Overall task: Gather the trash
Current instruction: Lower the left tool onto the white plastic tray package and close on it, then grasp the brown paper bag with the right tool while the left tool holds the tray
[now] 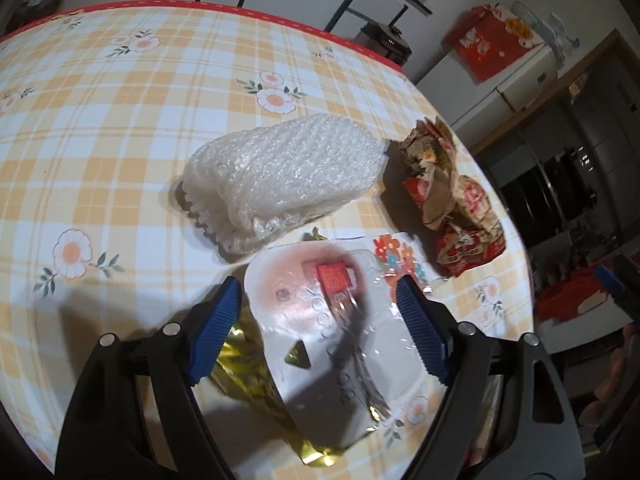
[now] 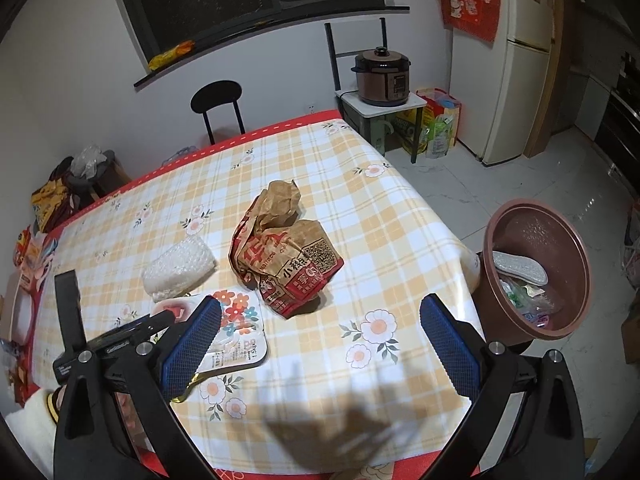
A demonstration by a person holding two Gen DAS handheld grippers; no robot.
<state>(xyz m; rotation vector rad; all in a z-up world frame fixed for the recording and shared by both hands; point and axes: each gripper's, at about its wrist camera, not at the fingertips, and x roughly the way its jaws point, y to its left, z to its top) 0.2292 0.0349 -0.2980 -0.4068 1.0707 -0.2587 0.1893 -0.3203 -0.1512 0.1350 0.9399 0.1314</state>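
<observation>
On the checked tablecloth (image 1: 120, 128) lie a folded wad of bubble wrap (image 1: 280, 172), a crumpled brown and red paper bag (image 1: 448, 196), a white plastic package (image 1: 332, 320) and a gold foil wrapper (image 1: 248, 364) under it. My left gripper (image 1: 320, 312) is open, its blue fingers on either side of the white package just above it. My right gripper (image 2: 320, 340) is open and empty above the table's near edge, the paper bag (image 2: 284, 248) ahead of it. The bubble wrap (image 2: 178, 266) and white package (image 2: 236, 328) lie to its left.
A brown bin (image 2: 536, 268) with trash in it stands on the floor right of the table (image 2: 400, 216). A black chair (image 2: 216, 100) stands at the far side. A stand with a rice cooker (image 2: 382, 76) and a fridge (image 2: 516, 60) are beyond.
</observation>
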